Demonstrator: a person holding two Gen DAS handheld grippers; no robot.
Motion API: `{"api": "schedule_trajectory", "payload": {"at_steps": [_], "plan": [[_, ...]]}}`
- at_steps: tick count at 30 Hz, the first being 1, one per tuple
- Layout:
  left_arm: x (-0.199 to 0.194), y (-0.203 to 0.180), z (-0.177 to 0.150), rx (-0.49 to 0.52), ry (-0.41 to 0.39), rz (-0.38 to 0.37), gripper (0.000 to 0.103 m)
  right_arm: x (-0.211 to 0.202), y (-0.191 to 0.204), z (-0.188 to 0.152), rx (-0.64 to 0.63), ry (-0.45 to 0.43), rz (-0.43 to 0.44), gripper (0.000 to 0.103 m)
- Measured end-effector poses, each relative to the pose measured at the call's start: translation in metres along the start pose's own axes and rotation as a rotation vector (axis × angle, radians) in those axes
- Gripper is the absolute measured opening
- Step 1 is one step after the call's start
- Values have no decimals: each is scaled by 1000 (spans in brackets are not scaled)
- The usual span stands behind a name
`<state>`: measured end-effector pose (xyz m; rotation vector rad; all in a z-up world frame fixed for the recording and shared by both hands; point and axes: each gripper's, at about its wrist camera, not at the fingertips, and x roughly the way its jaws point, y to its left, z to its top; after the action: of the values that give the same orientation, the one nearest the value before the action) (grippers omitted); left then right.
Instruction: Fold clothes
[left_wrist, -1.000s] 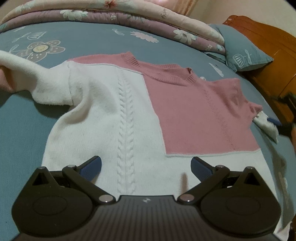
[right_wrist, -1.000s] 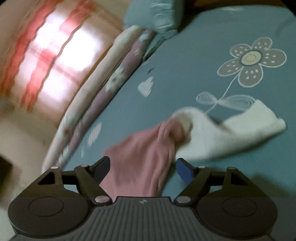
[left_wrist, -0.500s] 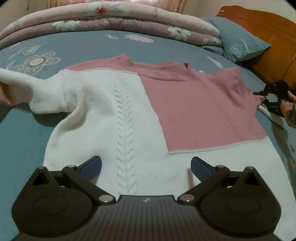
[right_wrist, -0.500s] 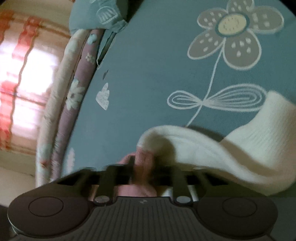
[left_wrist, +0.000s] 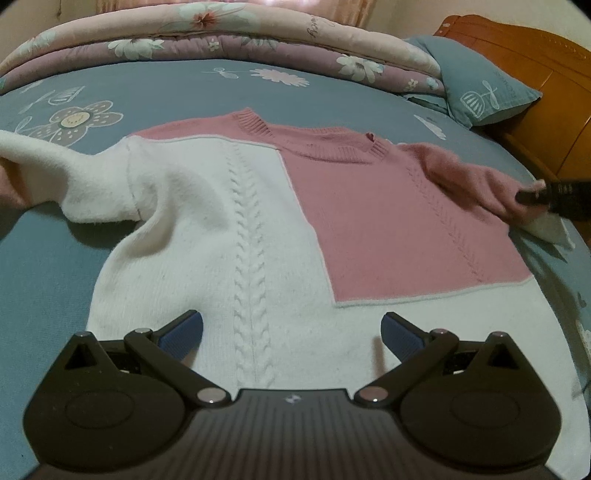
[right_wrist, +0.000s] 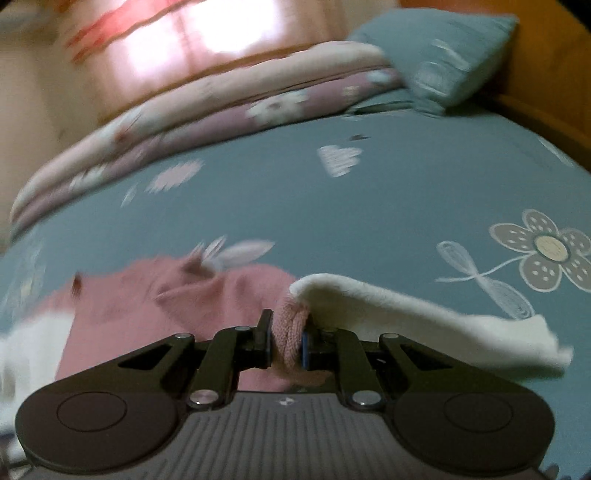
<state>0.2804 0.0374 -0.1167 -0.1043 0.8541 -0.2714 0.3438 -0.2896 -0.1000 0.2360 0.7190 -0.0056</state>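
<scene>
A pink and white knit sweater (left_wrist: 258, 240) lies flat, front up, on the blue flowered bed sheet (left_wrist: 44, 277). My left gripper (left_wrist: 291, 328) hovers open over the white hem with nothing between its blue pads. The white left sleeve (left_wrist: 74, 177) stretches out to the left edge. At the right edge, my right gripper (left_wrist: 524, 194) holds the pink sleeve (left_wrist: 472, 184) raised beside the shoulder. In the right wrist view that gripper (right_wrist: 286, 341) is shut on the bunched pink sleeve (right_wrist: 291, 325), and the sleeve's white end (right_wrist: 424, 317) trails off to the right.
A folded floral quilt (left_wrist: 221, 40) runs along the far side of the bed. A blue pillow (left_wrist: 480, 92) leans on the wooden headboard (left_wrist: 546, 92) at the far right. Bare sheet (right_wrist: 332, 214) spreads beyond the sleeve.
My right gripper went from open to shut on the pink sleeve, rolled level and pulled the sleeve up beside the sweater's shoulder. My left gripper stayed open over the hem.
</scene>
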Motion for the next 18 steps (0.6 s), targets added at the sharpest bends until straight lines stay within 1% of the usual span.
{"api": "schedule_trajectory", "payload": {"at_steps": [3, 4, 5, 6, 8, 9, 10, 11, 13, 14, 16, 17, 18], "plan": [[0, 1, 1, -7, 1, -5, 102, -4, 13, -23, -57, 29, 3, 17], [0, 2, 1, -10, 1, -7, 102, -5, 17, -31, -80, 51, -1, 19], [-1, 2, 1, -11, 1, -8, 102, -5, 18, -37, -92, 78, -2, 23], [-1, 2, 1, -13, 0, -8, 102, -6, 16, -41, -75, 91, 6, 25], [0, 3, 1, -14, 1, -9, 102, -10, 10, -48, -32, 113, 24, 36], [0, 3, 2, -16, 1, -10, 102, -16, 4, -50, 14, 112, 38, 40], [0, 4, 2, -18, 1, -11, 102, -22, -3, -50, 65, 108, 53, 52], [0, 4, 2, -21, 1, -13, 102, -27, -11, -50, 106, 100, 63, 57], [0, 5, 2, -22, 1, -15, 102, -37, -28, -46, 174, 66, 55, 57], [0, 5, 2, -23, 1, -15, 102, -42, -39, -41, 202, 49, 35, 60], [0, 4, 2, -24, 1, -14, 102, -53, -60, -31, 242, -7, -16, 63], [0, 4, 2, -23, 1, -12, 102, -56, -70, -27, 258, -29, -49, 66], [0, 4, 2, -21, 1, -10, 102, -57, -81, -22, 274, -48, -84, 68]]}}
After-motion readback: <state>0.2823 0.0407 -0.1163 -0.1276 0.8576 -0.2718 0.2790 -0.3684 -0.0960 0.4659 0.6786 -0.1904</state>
